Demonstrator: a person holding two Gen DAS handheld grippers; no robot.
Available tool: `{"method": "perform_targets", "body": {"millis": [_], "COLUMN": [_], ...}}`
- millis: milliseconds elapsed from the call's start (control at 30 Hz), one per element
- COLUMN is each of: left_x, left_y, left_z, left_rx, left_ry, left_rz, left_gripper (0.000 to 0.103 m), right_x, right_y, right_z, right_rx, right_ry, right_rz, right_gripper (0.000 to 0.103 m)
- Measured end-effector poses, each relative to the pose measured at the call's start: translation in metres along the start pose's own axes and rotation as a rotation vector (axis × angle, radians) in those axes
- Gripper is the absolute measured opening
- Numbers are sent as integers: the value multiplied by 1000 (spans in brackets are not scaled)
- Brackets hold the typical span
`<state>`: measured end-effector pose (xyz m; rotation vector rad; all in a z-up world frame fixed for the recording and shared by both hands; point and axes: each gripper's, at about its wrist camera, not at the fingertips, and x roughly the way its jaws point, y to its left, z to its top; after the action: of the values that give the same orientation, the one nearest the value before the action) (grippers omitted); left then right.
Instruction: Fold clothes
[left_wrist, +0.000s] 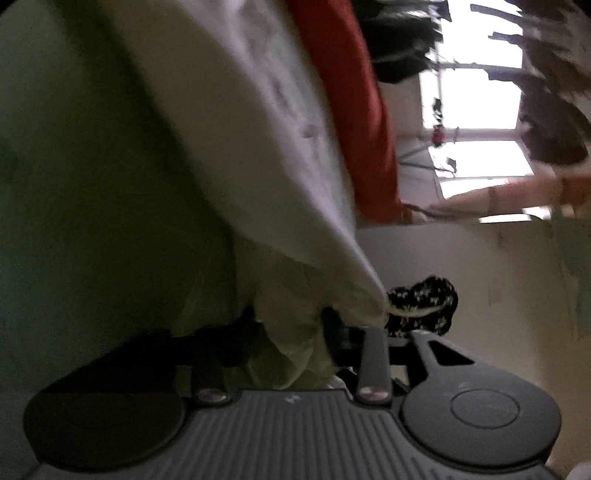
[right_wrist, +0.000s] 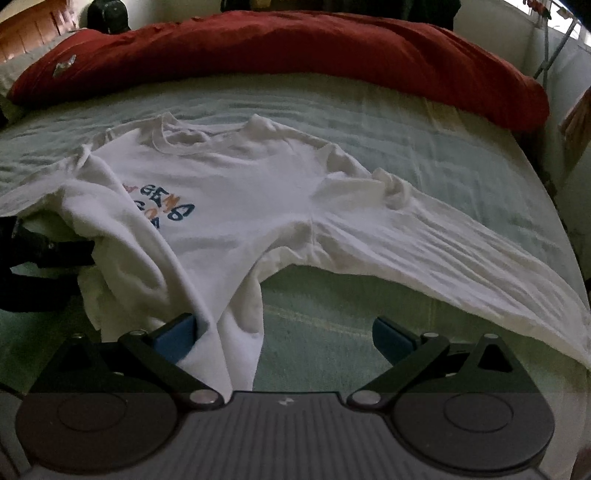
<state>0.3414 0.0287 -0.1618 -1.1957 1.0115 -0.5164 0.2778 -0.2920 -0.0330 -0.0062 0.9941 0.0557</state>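
White T-shirt (right_wrist: 236, 192) spread on a bed, one side gathered up by the left gripper (left_wrist: 291, 325).

The shirt lies chest-up on the pale green sheet (right_wrist: 406, 147), a red duvet (right_wrist: 295, 48) behind it. The left gripper's jaws are nearly together, pinching a bunch of shirt fabric. The right gripper (right_wrist: 282, 336) stands wide open over the sheet, holding nothing, its left pad touching the hanging hem.

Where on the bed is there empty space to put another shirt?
The bare green sheet between the white T-shirt and the red duvet is free. A smaller patch lies under the shirt's outstretched sleeve, near the right gripper. The left side is crowded with bunched shirt and the left gripper.
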Motion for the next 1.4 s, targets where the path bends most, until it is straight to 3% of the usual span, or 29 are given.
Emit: {"method": "perform_targets", "body": {"millis": [67, 333, 500, 1067, 1300, 1400], "left_x": [8, 1, -33, -151, -194, -204], "left_y": [7, -16, -30, -52, -48, -48], "left_z": [-2, -7, -12, -41, -48, -51], "left_rx": [-23, 14, 55, 106, 116, 107], "left_ry": [-6, -14, 10, 61, 85, 95], "left_rz": [40, 159, 234, 554, 685, 706], "left_gripper": [16, 8, 8, 7, 7, 7], "right_x": [2, 1, -4, -28, -28, -27], "right_y": [0, 1, 1, 25, 25, 25], "right_z": [-2, -6, -6, -8, -15, -20], "right_rx": [6, 18, -5, -80, -64, -64], "right_ry": [5, 17, 8, -21, 10, 26], "right_rz": [-1, -4, -2, 130, 142, 140], "right_gripper": [103, 103, 103, 103, 103, 103]}}
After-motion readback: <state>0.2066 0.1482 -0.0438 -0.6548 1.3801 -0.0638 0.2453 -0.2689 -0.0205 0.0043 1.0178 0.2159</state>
